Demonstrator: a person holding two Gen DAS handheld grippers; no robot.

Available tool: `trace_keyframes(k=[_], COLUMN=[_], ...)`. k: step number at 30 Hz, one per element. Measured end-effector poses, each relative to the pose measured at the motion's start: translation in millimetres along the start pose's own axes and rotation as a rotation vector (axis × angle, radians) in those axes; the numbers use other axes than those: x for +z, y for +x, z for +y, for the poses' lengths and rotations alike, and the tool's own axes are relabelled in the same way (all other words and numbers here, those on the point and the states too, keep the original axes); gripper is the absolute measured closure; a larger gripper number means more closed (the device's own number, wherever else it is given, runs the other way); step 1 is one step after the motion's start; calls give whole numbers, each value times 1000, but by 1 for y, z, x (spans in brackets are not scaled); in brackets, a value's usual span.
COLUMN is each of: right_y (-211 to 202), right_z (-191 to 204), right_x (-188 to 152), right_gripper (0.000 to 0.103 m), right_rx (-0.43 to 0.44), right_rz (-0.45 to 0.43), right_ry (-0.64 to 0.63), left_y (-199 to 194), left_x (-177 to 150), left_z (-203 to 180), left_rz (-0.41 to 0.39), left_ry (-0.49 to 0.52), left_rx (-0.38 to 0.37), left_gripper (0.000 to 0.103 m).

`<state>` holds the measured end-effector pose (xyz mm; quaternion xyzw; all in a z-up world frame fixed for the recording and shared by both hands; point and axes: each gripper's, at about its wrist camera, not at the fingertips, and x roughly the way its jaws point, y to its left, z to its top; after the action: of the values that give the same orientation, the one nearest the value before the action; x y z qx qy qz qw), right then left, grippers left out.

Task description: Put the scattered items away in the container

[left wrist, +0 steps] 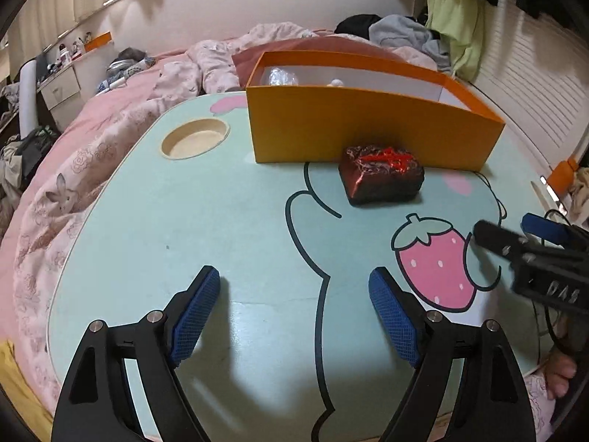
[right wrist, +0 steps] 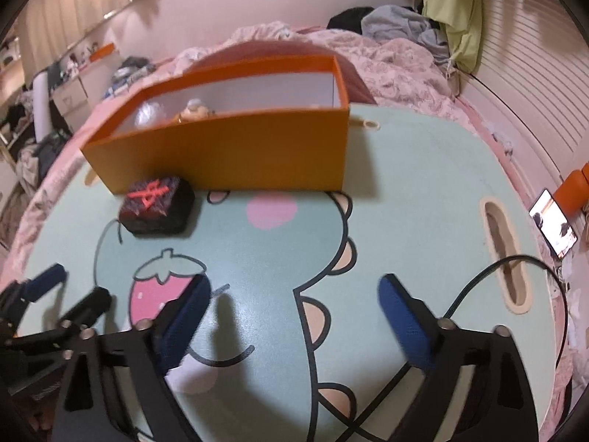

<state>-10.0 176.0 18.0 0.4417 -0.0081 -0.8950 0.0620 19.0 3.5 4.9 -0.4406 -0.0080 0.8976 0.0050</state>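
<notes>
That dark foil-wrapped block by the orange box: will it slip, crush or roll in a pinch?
The foil-wrapped block looks squat and flat-sided, so it probably slides rather than rolls if pushed. Its crinkled glossy wrapper may slip or dent under the pads. It sits close to the orange box, so a push could jam it against the wall.

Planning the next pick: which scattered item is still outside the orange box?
The dark foil-wrapped packet with red markings, lying on the table against the orange box; the other items are already inside.
</notes>
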Motion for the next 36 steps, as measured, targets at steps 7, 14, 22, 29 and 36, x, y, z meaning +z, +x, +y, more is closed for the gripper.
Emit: trace_keyframes(k=[7, 14, 22, 29, 36], right_y=[-37, -35, 81, 126, 143], right_z=[7, -4, 34, 70, 85], right_x=[27, 119, 171, 187, 178], right_gripper=[38, 67, 78, 52, 60], right_rx=[90, 232, 334, 248, 162], right_rz=[-57, -21, 290, 358, 358], right_ry=[-75, -48, -14, -64, -155], left_y=[4, 4, 4, 2, 2], left_x=[0, -2, -2, -3, -3], left_z=[3, 0, -1, -2, -2], left_rz=[16, 14, 13, 10, 8], left_ry=[-5, -7, -6, -8, -10], left_rx=[3, 5, 4, 0, -6], left_gripper=[0, 0, 0, 0, 0])
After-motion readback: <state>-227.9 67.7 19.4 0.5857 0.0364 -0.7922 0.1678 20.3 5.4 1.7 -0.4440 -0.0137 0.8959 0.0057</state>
